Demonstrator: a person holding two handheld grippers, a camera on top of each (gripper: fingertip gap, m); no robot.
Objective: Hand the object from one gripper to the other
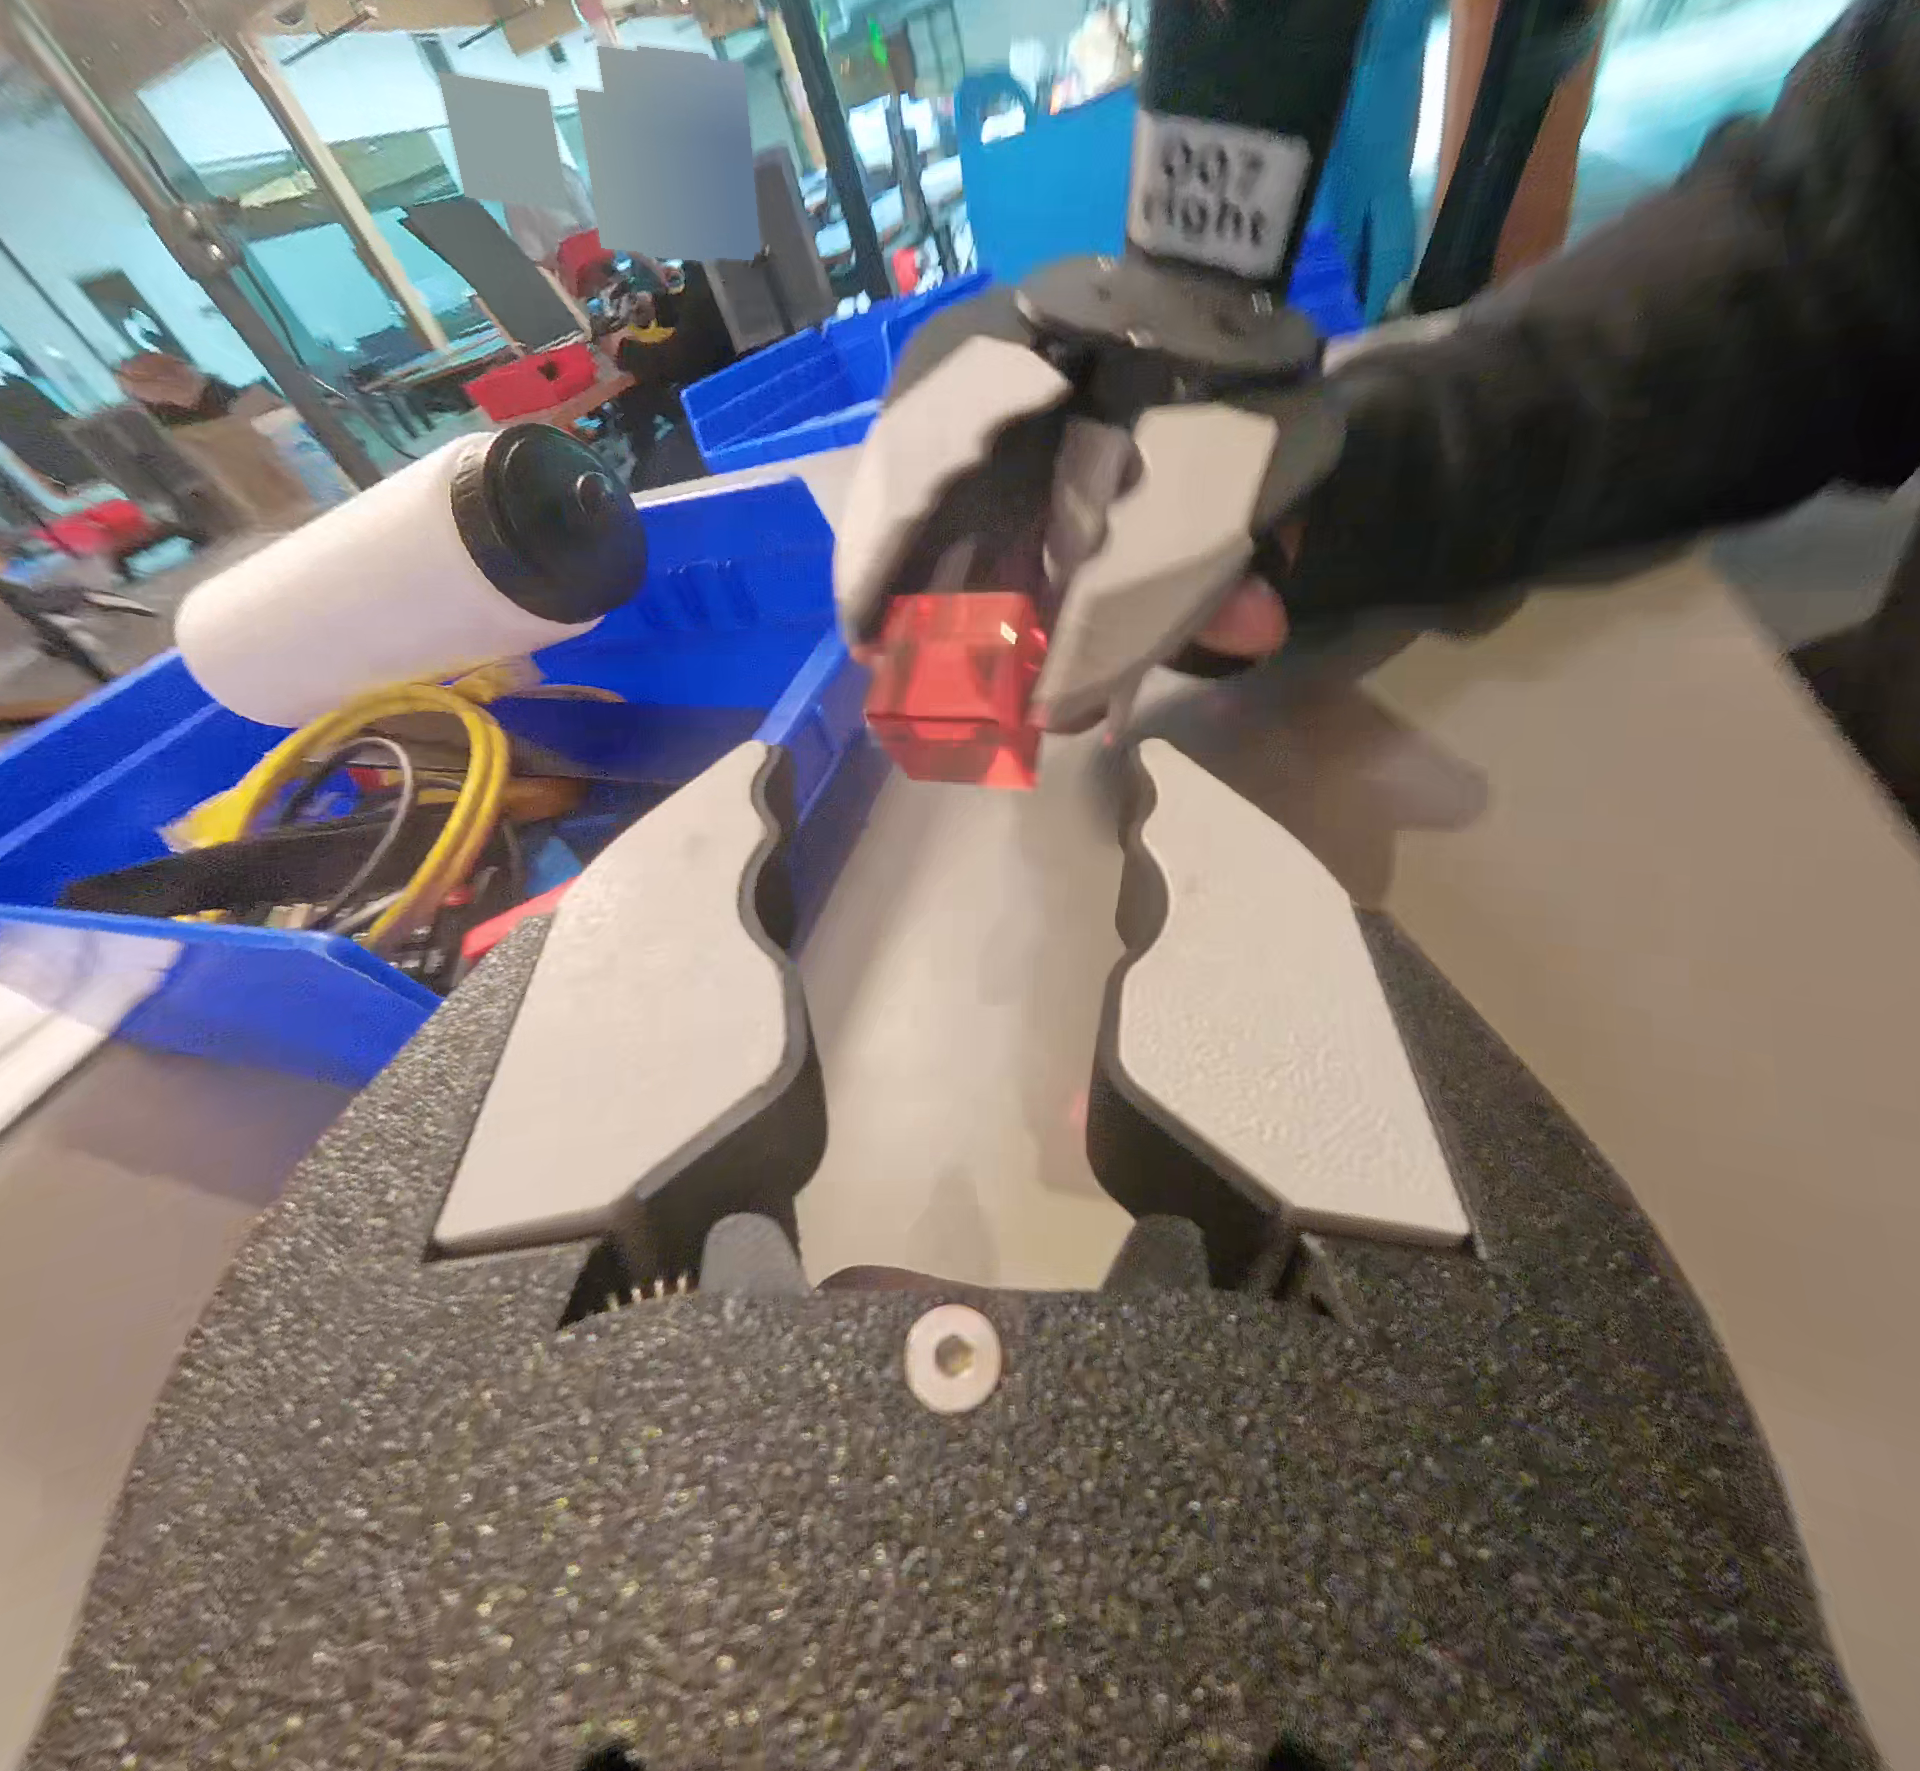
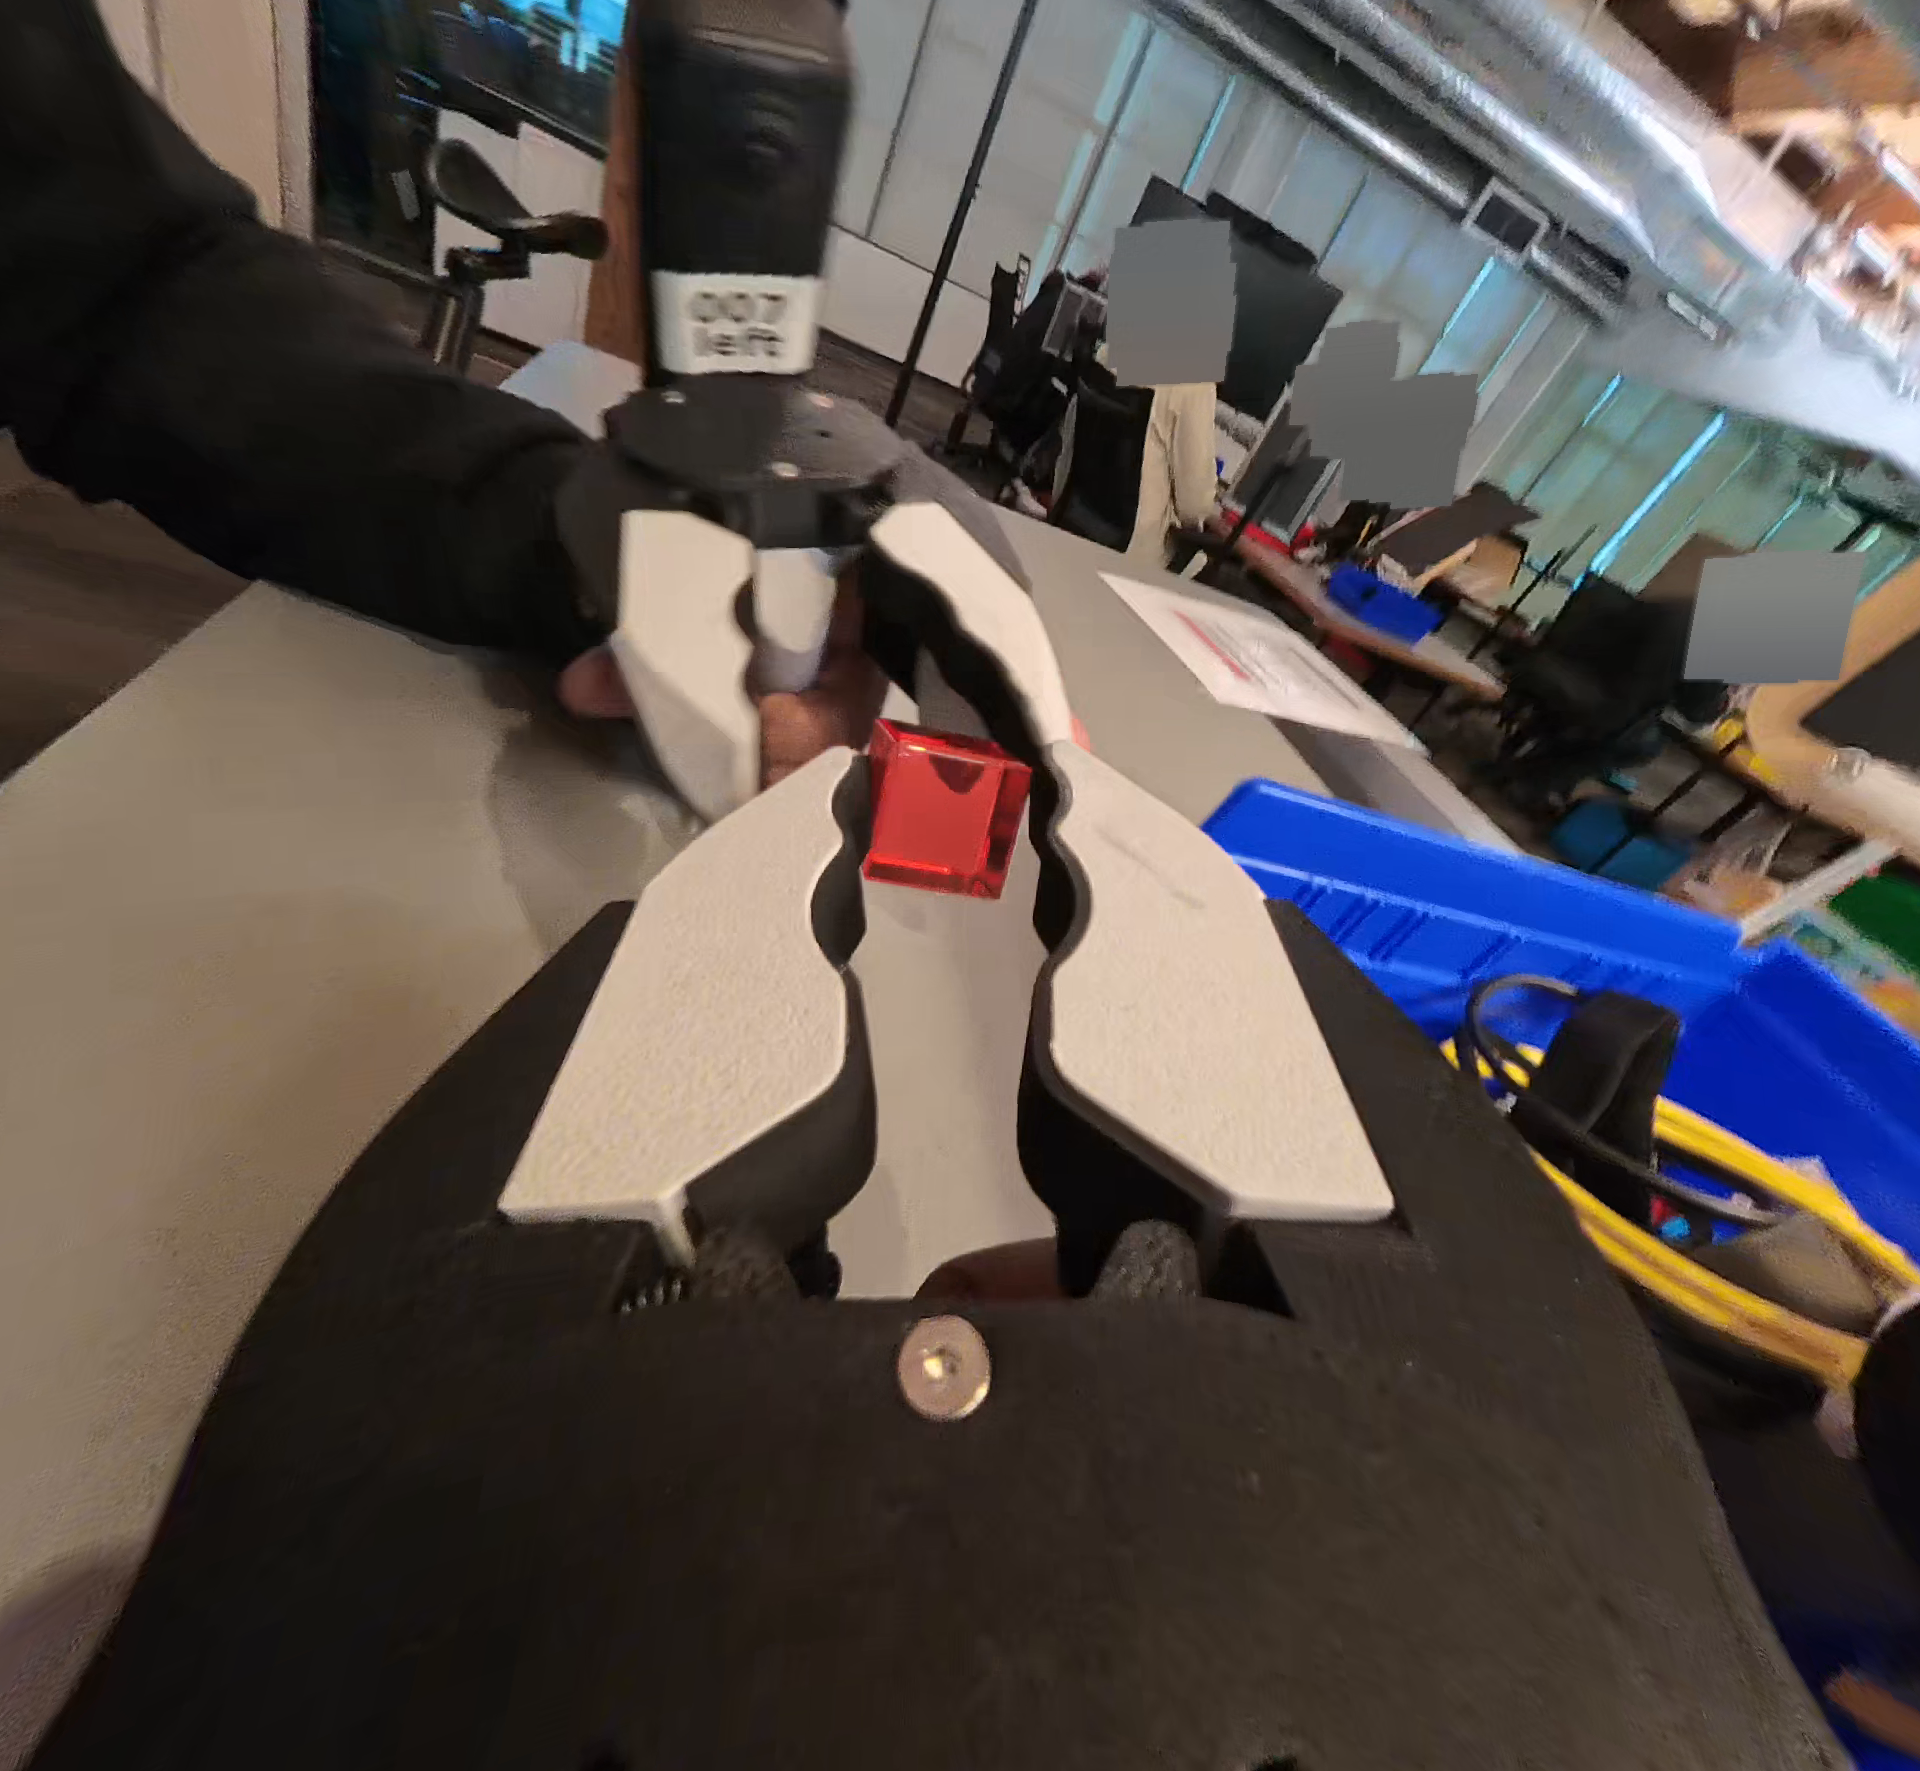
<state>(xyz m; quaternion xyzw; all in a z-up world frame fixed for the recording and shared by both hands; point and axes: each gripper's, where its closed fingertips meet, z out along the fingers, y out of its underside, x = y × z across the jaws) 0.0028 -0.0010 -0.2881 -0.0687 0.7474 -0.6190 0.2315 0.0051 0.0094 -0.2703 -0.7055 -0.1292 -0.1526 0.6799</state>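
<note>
Red translucent cube point(image 2: 948, 819) clamped between tips of right gripper point(image 2: 940, 791); left gripper point(image 1: 956, 765) spread wide, empty, just beside cube. Cube's far face hidden; edges motion-blurred.

Clear red cube point(image 2: 945, 822), blue bins point(image 1: 717, 599), yellow cable point(image 1: 468, 786).

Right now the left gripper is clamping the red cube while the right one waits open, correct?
Not quite: the sides are swapped. The right gripper clamps the red cube, and the left gripper waits open, as the right wrist view shows.
</note>
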